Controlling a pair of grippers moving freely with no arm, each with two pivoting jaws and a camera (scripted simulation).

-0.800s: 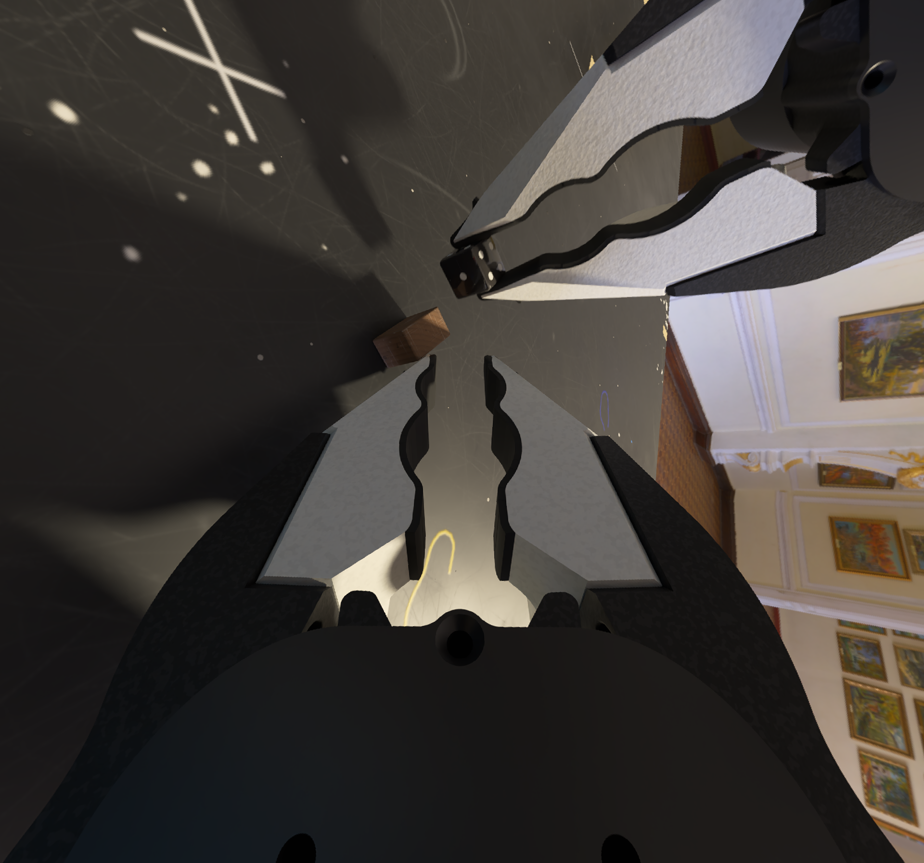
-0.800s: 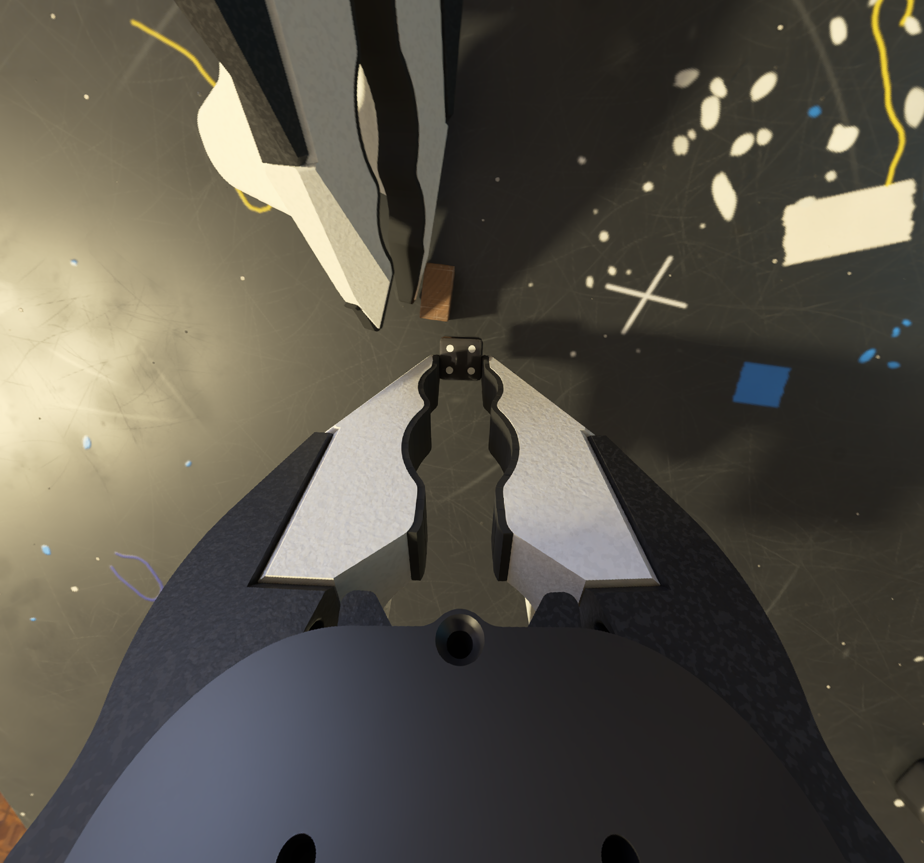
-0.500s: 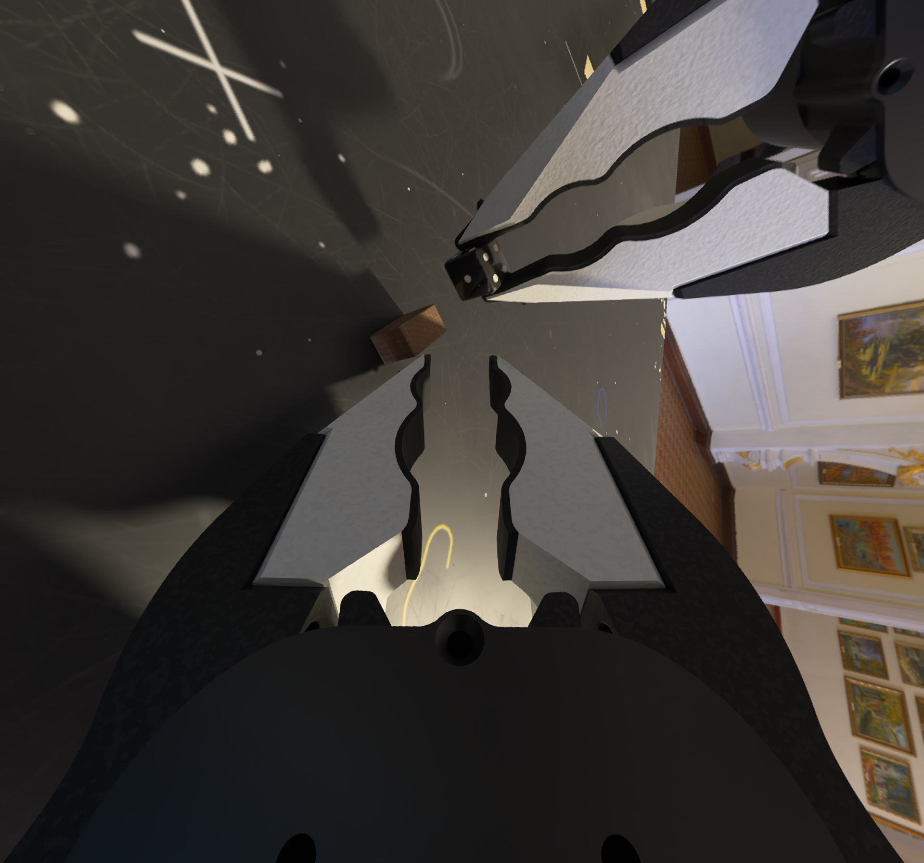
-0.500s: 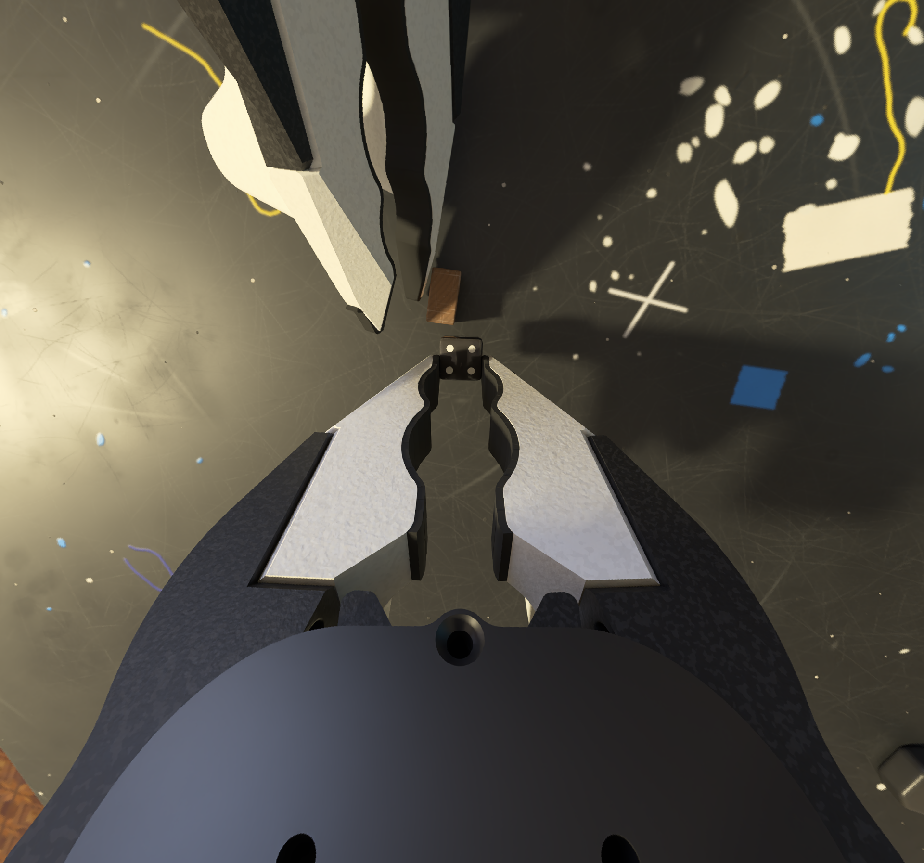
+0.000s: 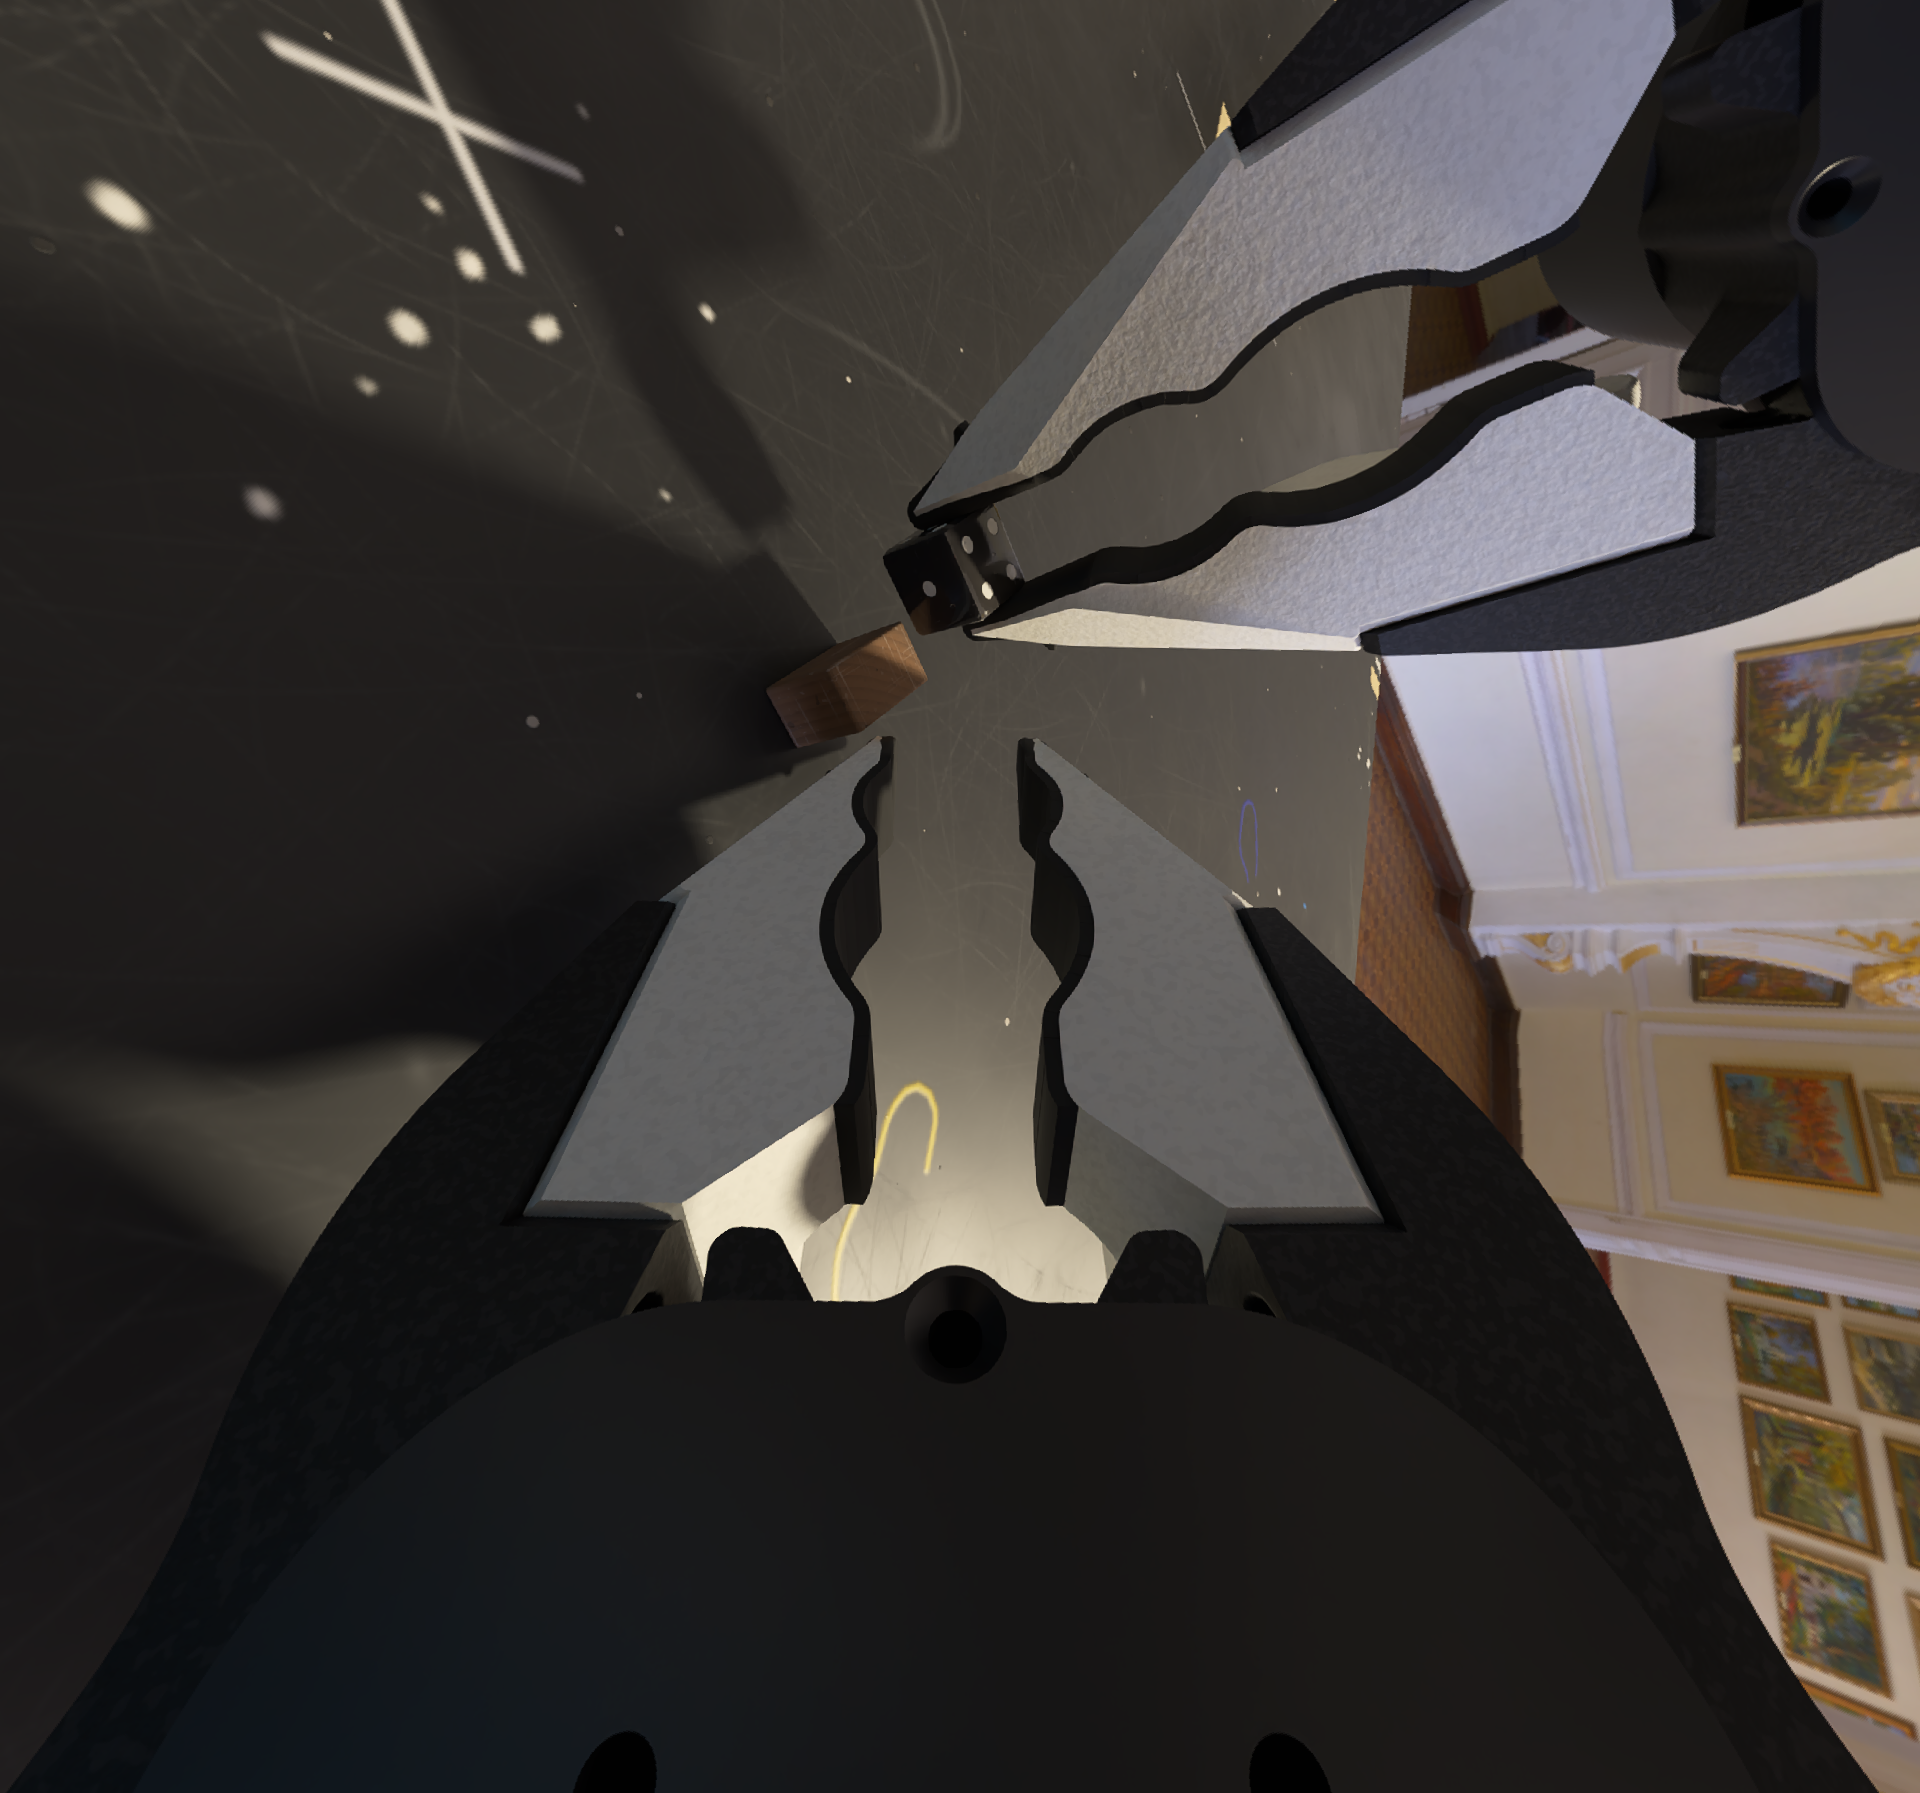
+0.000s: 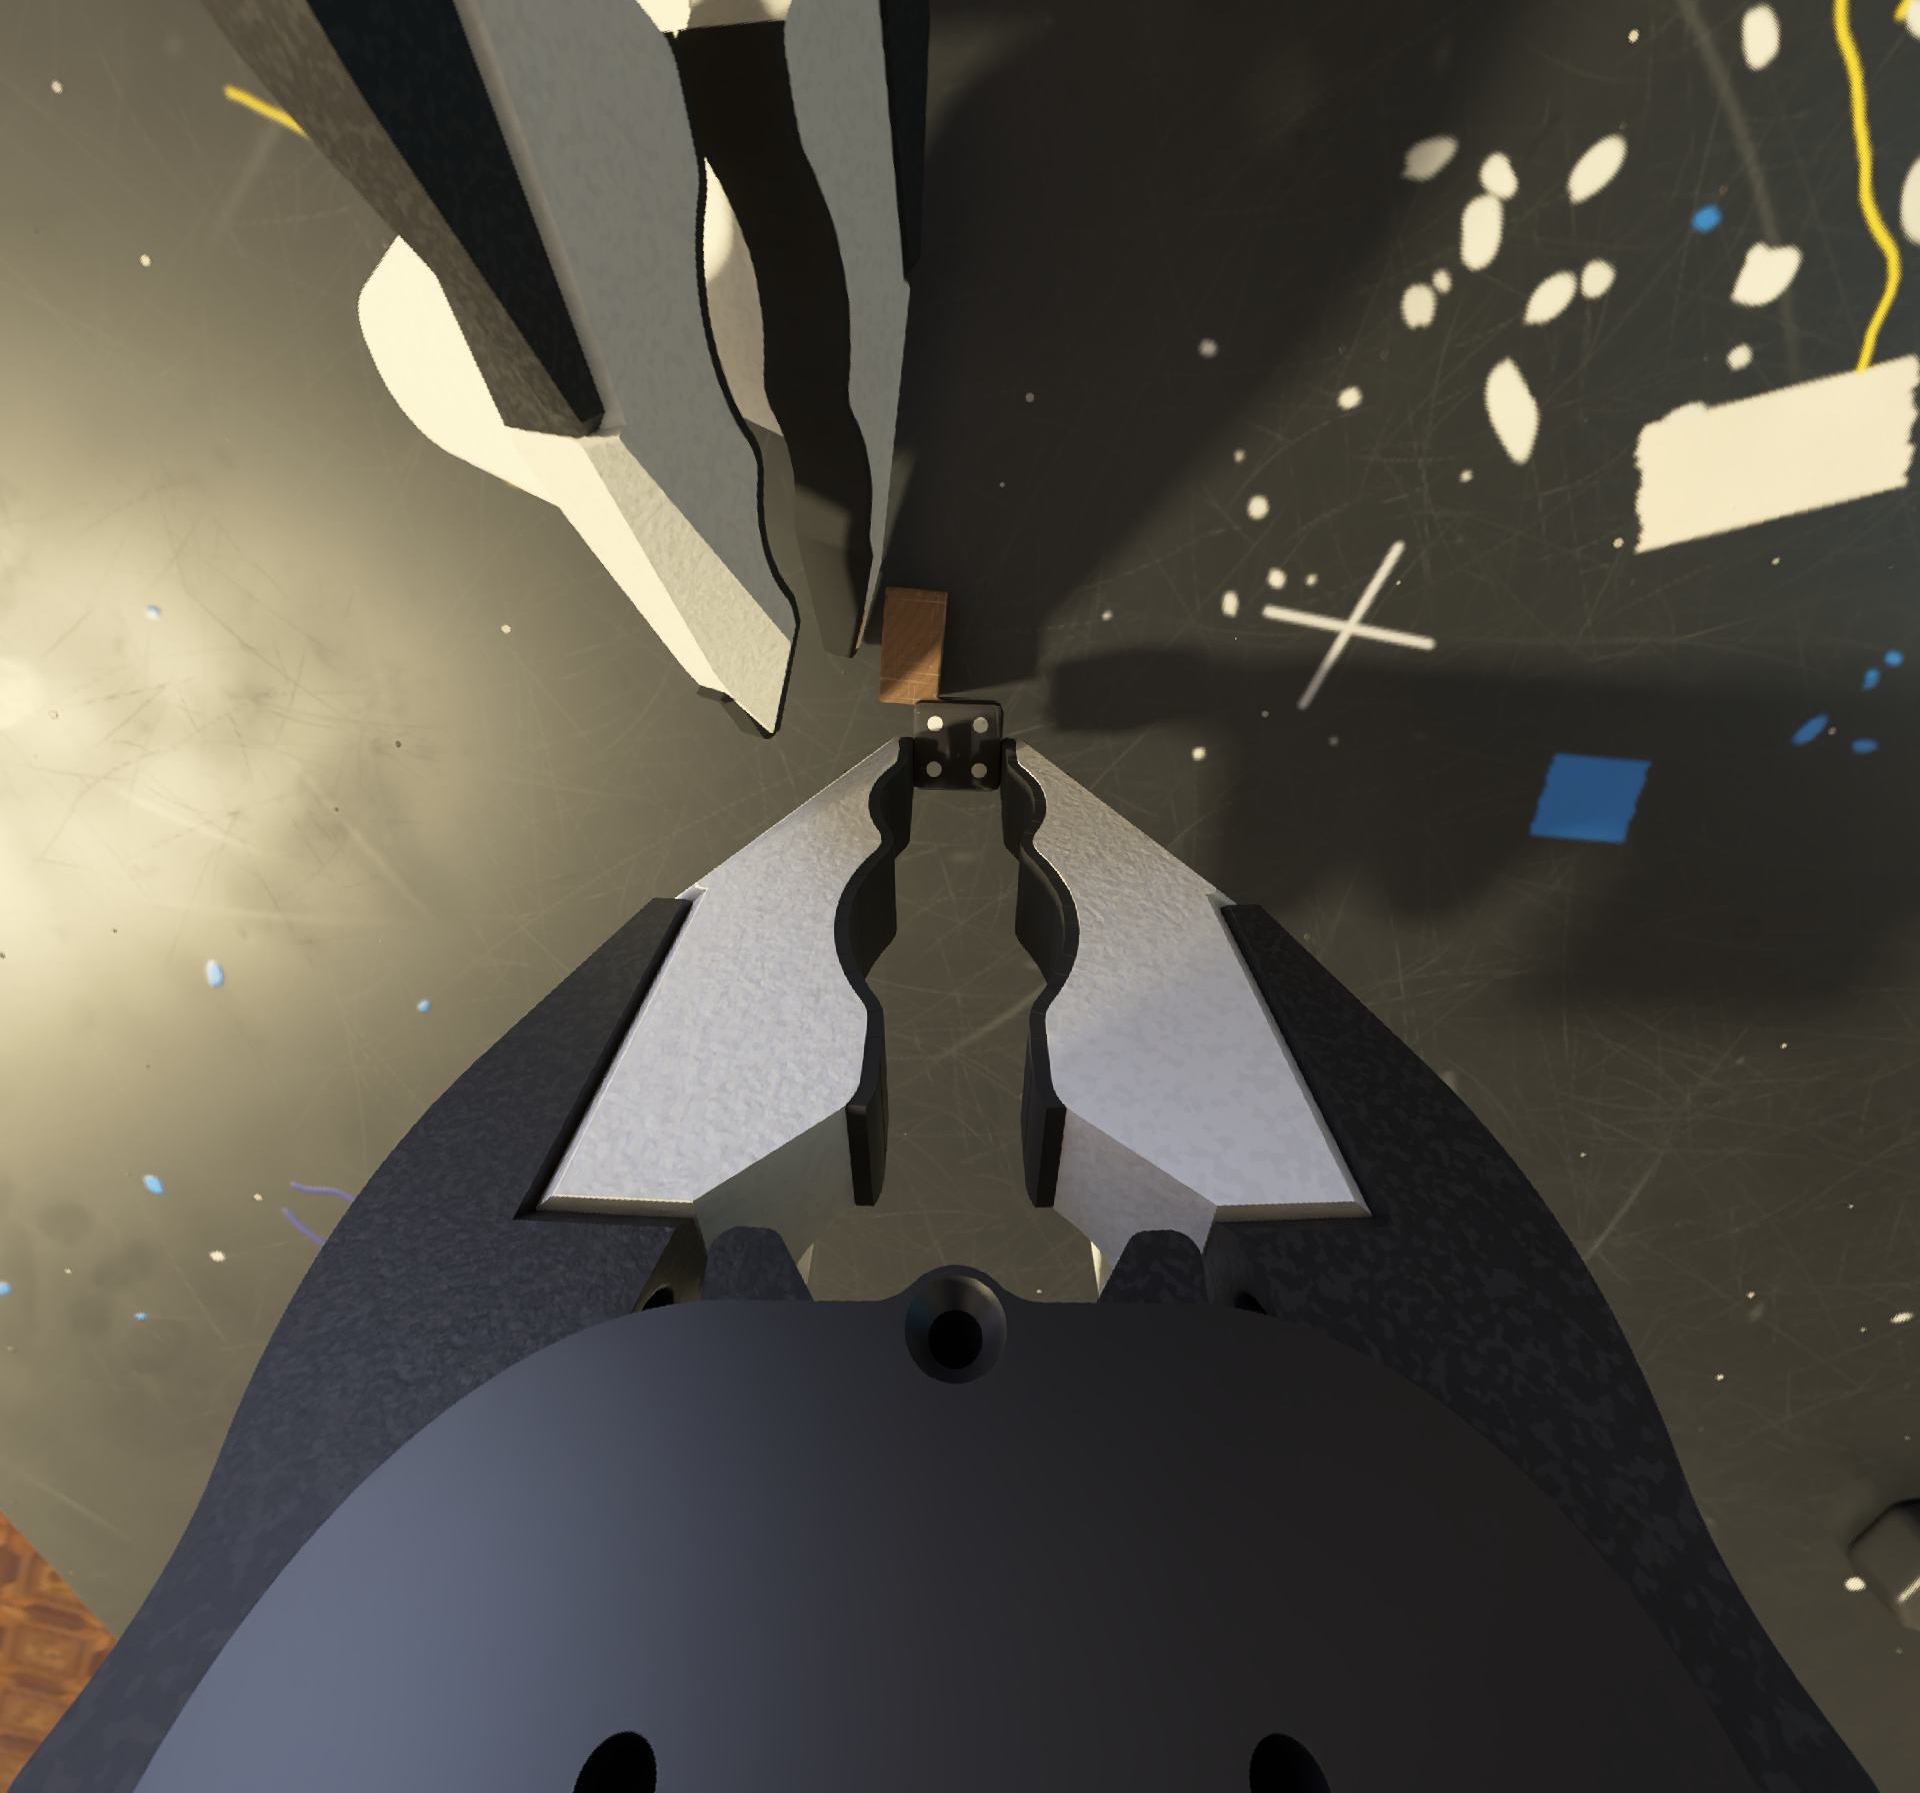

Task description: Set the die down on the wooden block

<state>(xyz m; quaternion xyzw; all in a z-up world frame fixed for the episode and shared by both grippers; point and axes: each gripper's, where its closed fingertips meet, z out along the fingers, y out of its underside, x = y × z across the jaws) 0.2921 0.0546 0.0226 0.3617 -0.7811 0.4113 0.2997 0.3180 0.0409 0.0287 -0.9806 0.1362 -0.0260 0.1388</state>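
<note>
One small shift: the right gripper, pinching the die, has dropped closer to the block, nearly touching its edge. Left gripper waits spread, empty. Release looks close.

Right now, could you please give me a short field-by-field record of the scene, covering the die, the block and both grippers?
die: black die with white pips, pinched at the tips of the right gripper
wooden block: small brown block lying on the dark tabletop, bare on top
die versus block: close beside it, not resting on it
left gripper: jaws apart, holding nothing, near the block
task state: die not yet set down
</note>
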